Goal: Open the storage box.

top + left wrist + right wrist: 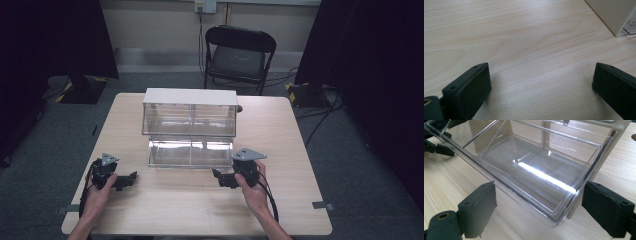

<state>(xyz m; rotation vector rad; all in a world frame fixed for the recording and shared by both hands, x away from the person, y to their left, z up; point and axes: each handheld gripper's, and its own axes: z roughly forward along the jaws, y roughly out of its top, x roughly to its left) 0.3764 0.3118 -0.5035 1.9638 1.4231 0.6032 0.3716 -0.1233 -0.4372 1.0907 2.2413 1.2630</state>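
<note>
While both sets of fingers are being held spread and empty, the right gripper is being aimed at the clear drawer; a closing approach is being called for.

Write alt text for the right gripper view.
A clear plastic drawer, pulled out of its cream cabinet and empty, lies on a light wooden table just beyond the open right gripper.
</note>
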